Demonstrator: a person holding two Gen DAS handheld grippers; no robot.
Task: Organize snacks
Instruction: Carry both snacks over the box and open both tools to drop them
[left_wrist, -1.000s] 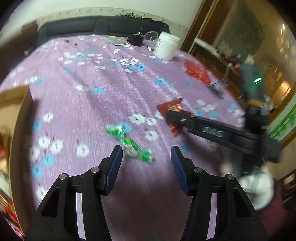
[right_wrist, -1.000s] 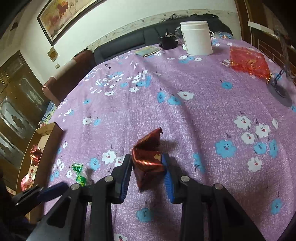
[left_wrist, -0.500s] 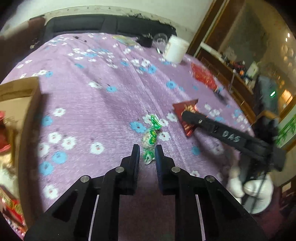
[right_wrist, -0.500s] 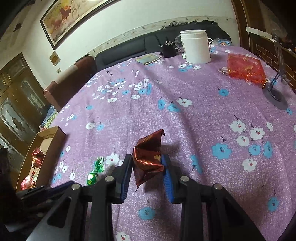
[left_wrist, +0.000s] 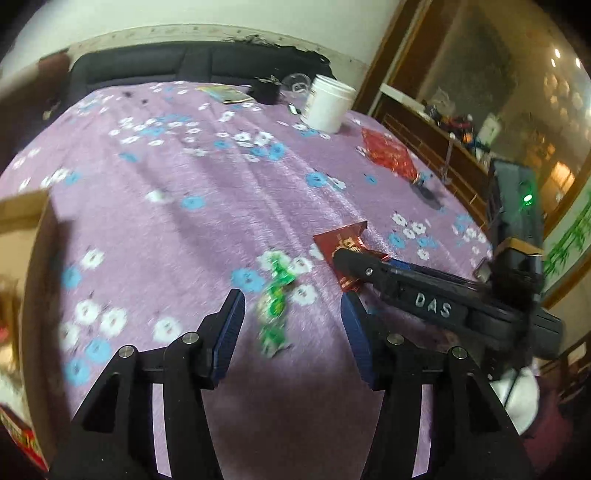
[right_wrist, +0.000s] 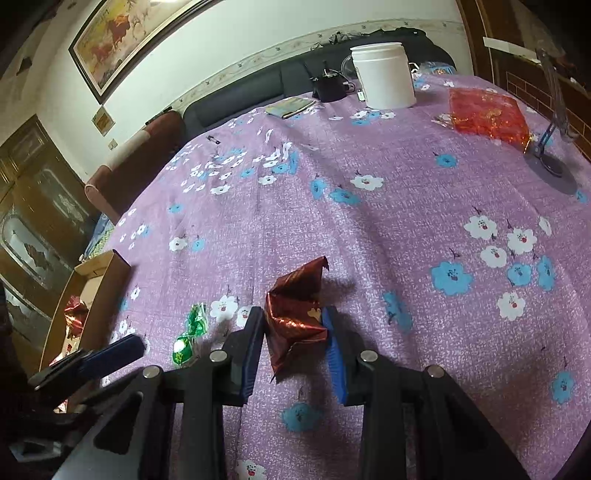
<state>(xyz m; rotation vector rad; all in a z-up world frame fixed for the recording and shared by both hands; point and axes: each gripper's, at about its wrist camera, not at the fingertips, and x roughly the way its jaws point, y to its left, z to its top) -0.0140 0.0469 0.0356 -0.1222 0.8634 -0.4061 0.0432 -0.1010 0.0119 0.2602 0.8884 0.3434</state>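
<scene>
Dim indoor light, fisheye warp, motion blur in the left view.

Both views bulge like a dome, with black corners outside the lens circle and straight edges bending toward the rim. The left wrist view is smeared: the green candy (left_wrist: 275, 301) and the tabletop's (left_wrist: 177, 173) flowers streak, worst from 7 to 9 o'clock, and warm lamp spots glow at 2 o'clock. The right wrist view is sharper and more evenly lit; the white jar (right_wrist: 384, 75) at 12 o'clock looks bright, the red foil bag (right_wrist: 485, 112) glints, and soft shadows pool under the tongs at 6 o'clock.
</scene>
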